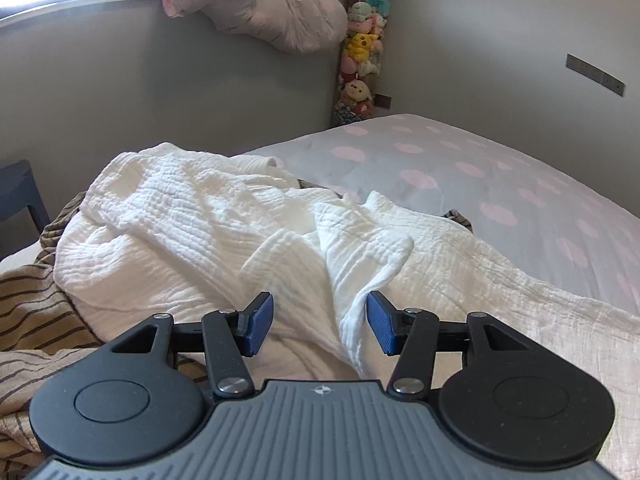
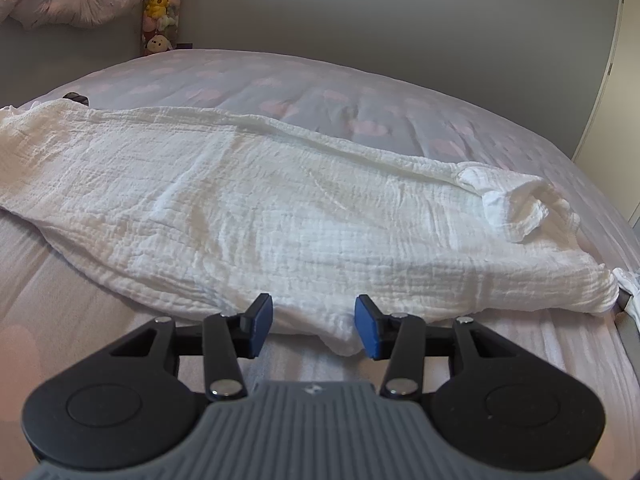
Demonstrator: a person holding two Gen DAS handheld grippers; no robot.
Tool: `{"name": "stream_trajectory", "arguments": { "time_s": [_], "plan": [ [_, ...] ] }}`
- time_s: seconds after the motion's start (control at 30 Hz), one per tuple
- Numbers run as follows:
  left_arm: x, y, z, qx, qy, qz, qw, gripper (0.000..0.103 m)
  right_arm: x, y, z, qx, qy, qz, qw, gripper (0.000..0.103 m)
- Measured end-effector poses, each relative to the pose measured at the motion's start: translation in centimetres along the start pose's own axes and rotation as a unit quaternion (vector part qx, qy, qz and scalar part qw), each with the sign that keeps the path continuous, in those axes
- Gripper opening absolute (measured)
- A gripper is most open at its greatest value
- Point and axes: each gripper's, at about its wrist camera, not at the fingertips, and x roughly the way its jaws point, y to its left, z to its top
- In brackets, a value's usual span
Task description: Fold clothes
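1. Left wrist view: the left gripper (image 1: 320,322) with blue ribbed pads is seen with its jaws standing apart. A raised fold of the white crinkled muslin garment (image 1: 248,216) lies between them, touching the right-hand pad (image 1: 382,326); no squeeze on the cloth is shown.
2. Same view: the garment is heaped on the grey bedsheet with pink spots (image 1: 520,184), partly over a beige cloth with dark stripes (image 1: 36,312).
3. Same view: a clear tube of plush toys (image 1: 360,52) is set in the room corner, beside a bundled pink-grey duvet (image 1: 280,12).
4. Right wrist view: the right gripper (image 2: 314,326) is held with jaws apart over the garment's near edge (image 2: 340,340). That edge sits between the pads, close against the right-hand one; whether it is touched cannot be told.
5. Same view: the garment (image 2: 280,208) is spread lengthwise across the bedsheet (image 2: 360,92).
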Motion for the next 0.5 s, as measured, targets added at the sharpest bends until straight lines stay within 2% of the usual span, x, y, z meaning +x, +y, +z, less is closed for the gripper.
{"name": "stream_trajectory", "arguments": {
  "time_s": [0.13,0.23,0.5],
  "plan": [
    [-0.4,1.3,-0.1,-0.029,0.004,0.025,0.9993,0.050,0.0,-0.1,0.0,0.002,0.000,0.000,1.000,0.049],
    [-0.5,2.3,0.0,-0.058,0.013,0.016,0.9981,0.050,-0.1,-0.1,0.0,0.002,0.000,0.001,1.000,0.050],
    [-0.1,3.5,0.3,-0.108,-0.002,-0.017,0.9940,0.050,-0.2,-0.1,0.0,0.001,0.000,0.004,1.000,0.050]
  ]
}}
